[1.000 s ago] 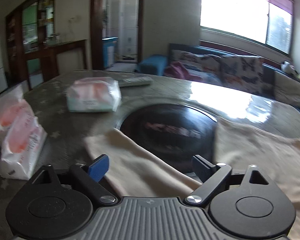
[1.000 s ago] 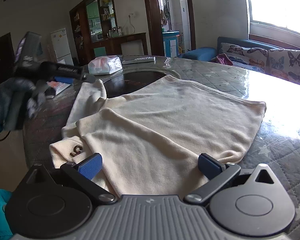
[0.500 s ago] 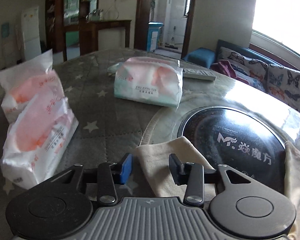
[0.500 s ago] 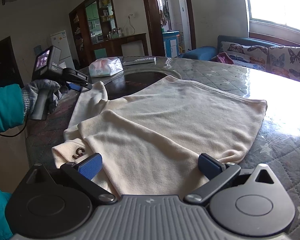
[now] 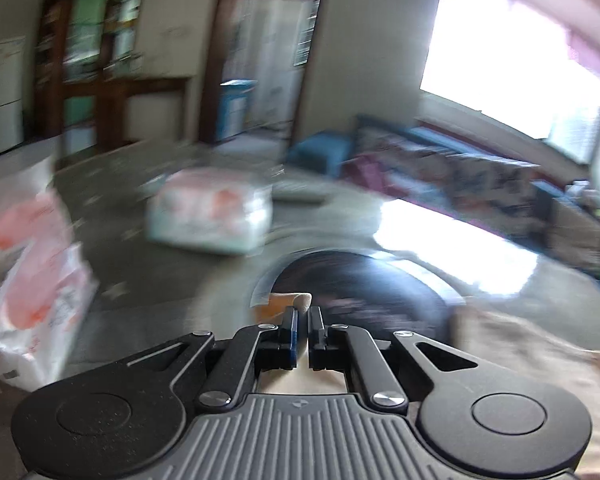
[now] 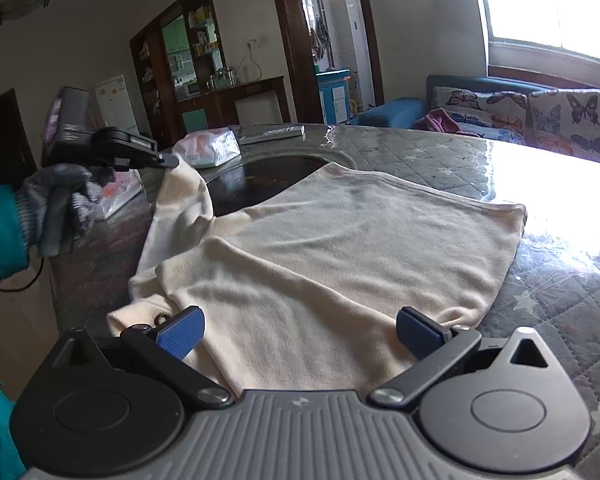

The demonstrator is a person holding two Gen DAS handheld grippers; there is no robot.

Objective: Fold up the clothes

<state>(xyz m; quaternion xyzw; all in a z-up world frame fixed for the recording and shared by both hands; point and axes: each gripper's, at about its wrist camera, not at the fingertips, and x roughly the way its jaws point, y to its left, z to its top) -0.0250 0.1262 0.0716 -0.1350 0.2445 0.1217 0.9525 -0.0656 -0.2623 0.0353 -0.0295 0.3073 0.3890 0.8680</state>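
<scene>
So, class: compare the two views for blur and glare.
Left wrist view: heavily motion-smeared, only the left gripper sharp; window blown out. Right wrist view: crisp, cream garment clear; glare whitens the table at right.

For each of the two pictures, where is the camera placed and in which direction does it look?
Left wrist: sits on the left gripper, looks across the table toward a tissue pack and window; its fingers pinch the cream garment's sleeve.
Right wrist: sits on the right gripper, looks over the cream garment; its open fingers show, plus the gloved left hand.
Shared: the garment, the tissue pack, the left gripper.
</scene>
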